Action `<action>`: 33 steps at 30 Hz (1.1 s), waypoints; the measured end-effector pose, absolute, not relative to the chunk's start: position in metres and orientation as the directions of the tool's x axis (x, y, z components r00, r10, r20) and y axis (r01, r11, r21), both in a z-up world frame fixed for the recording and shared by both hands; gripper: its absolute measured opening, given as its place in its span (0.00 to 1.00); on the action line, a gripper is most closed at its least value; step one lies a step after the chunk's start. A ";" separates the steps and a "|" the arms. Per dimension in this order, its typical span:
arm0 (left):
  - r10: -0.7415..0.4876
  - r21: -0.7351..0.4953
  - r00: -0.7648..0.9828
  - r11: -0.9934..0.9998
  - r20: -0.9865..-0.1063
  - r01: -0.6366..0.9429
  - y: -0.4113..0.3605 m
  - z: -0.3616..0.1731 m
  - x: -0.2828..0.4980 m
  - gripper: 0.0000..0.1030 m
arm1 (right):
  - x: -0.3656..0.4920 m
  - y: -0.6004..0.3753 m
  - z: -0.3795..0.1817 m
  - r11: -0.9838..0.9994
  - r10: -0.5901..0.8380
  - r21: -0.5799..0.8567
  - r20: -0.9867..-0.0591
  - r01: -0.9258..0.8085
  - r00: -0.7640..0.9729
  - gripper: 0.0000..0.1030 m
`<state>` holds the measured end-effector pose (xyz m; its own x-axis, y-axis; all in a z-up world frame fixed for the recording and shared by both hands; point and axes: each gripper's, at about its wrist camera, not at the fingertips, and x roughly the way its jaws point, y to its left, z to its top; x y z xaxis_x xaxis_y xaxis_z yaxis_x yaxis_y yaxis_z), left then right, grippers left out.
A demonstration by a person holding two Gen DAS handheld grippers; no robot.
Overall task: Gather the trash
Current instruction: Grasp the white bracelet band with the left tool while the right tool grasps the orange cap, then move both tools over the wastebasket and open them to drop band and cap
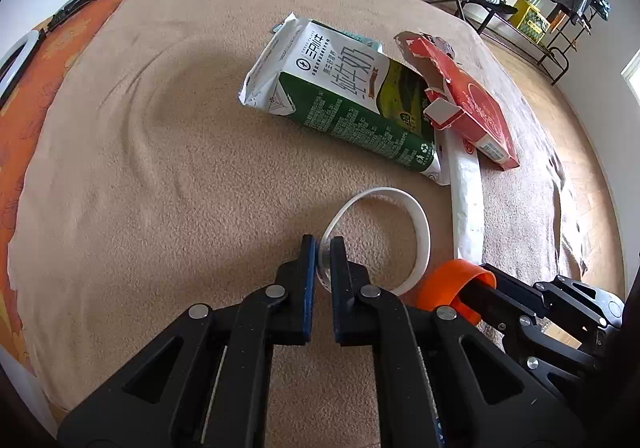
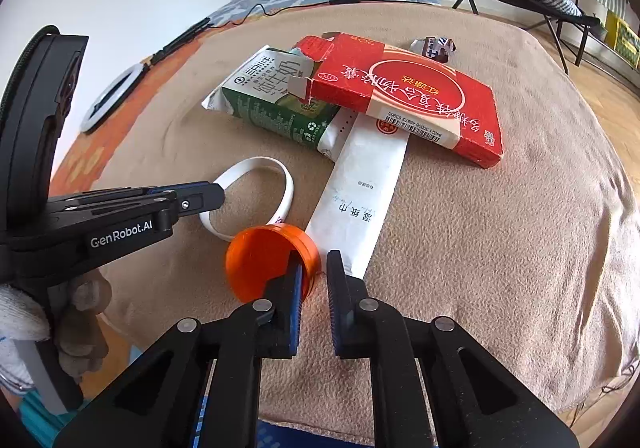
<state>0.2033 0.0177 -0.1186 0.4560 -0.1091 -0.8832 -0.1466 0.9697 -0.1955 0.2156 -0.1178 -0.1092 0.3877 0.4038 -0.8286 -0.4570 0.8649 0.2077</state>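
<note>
Trash lies scattered on the tan blanket [image 1: 160, 168] of the bed, and you already have two pieces in hand. Your left hand-held gripper [image 1: 323, 248] is clamped together on the near edge of the white ring [image 1: 420, 232], its fingers pinching the thin band from both sides, probably because a loop that flat gives no other hold. Your right hand-held gripper [image 2: 314, 276] has its fingers straddling the rim of the orange lid [image 2: 256, 260], one finger inside the hollow and one outside; the outer finger seems to stand a little off the wall, so I cannot tell whether the grip is firm.

Ahead of both grippers, further out on the blanket, the rest waits in a pile: the green milk carton [image 1: 340, 96] lies on its side, the torn red box [image 2: 408, 96] leans across it, and the long white packet [image 2: 360, 188] runs from under the box back toward your right gripper, its near end just beside the lid. A small crumpled wrapper [image 2: 434, 47] sits beyond the box. No bin shows in either view.
</note>
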 end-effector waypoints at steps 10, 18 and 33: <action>-0.096 -0.206 0.501 0.964 -0.860 -0.168 0.029 -0.103 0.196 0.03 | 0.211 -0.129 -0.097 0.867 0.432 0.238 -0.796 -0.438 0.424 0.05; -0.112 -0.230 0.525 0.959 -0.843 -0.164 0.040 -0.087 0.180 0.03 | 0.201 -0.145 -0.080 0.862 0.451 0.250 -0.775 -0.442 0.442 0.05; -0.176 -0.269 0.539 0.958 -0.824 -0.097 0.040 -0.070 0.121 0.03 | 0.154 -0.180 -0.065 0.856 0.453 0.228 -0.764 -0.465 0.459 0.05</action>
<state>0.1213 0.0397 -0.0697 0.5390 -0.1765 -0.8236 -0.0971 0.9583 -0.2689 0.1544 -0.1797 -0.0647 0.4591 0.4531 -0.7642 -0.4647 0.8556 0.2282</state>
